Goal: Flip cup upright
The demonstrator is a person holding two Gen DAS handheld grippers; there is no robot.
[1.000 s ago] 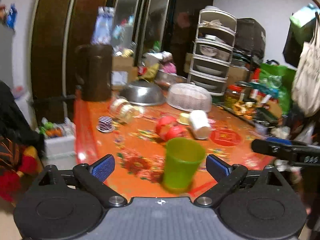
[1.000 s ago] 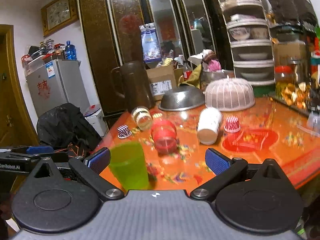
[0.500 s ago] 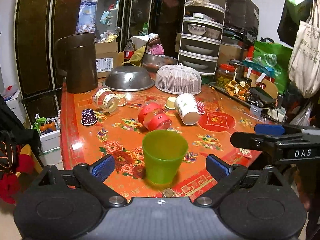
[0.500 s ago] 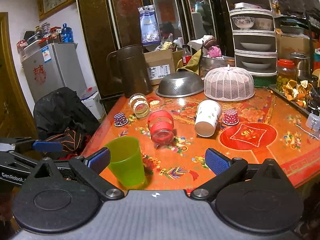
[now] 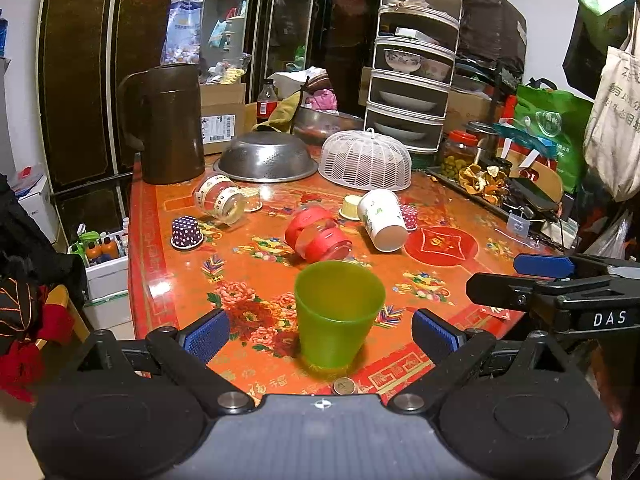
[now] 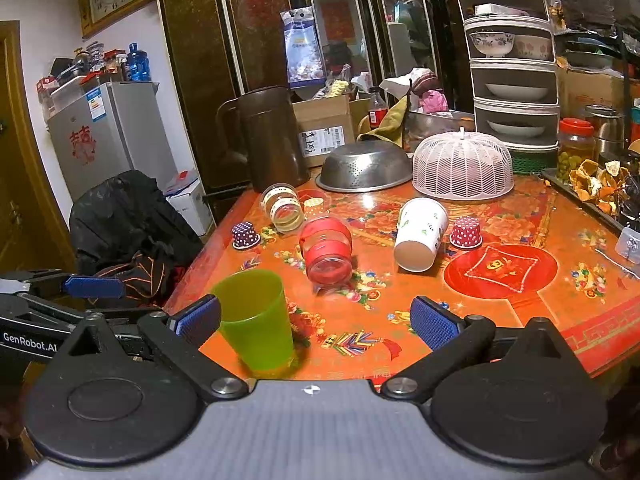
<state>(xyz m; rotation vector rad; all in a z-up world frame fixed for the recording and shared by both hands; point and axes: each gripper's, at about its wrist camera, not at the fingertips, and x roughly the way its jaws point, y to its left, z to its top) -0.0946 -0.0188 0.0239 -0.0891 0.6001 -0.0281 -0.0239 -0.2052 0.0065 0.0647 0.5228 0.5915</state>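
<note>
in the left wrist view, the green cup [image 5: 339,314] is being shown upright in the lower centre of the frame, mouth up, standing on the red patterned table [image 5: 248,276] near its front edge. the left gripper [image 5: 320,330] is being held with its blue-padded fingers [image 5: 205,333] wide apart, one on each side of the cup and neither touching it. a coin [image 5: 344,386] is lying just below the cup's base. at the right edge of the frame the right gripper [image 5: 544,280] is being seen from the side, clear of the cup.

in the right wrist view, the same cup [image 6: 256,318] is sitting in the lower left, just beside the left-hand blue pad [image 6: 196,320]; whether the pad is brushing the cup wall cannot be told for certain, as the two overlap there. the right gripper [image 6: 316,322] is likewise being held apart, nothing being clamped between its pads. the left gripper [image 6: 60,304] is being seen at the left edge.

further up the frame, a red jar [image 6: 327,250], a white paper cup [image 6: 420,234] and a clear jar [image 6: 282,208] are lying on their sides in the middle of the table. two dotted cupcake liners [image 6: 245,235] are standing mouth down near them. a metal colander [image 6: 365,166] and a white mesh food cover [image 6: 462,166] are resting upside down toward the upper centre, beside a brown jug [image 6: 270,138].
</note>
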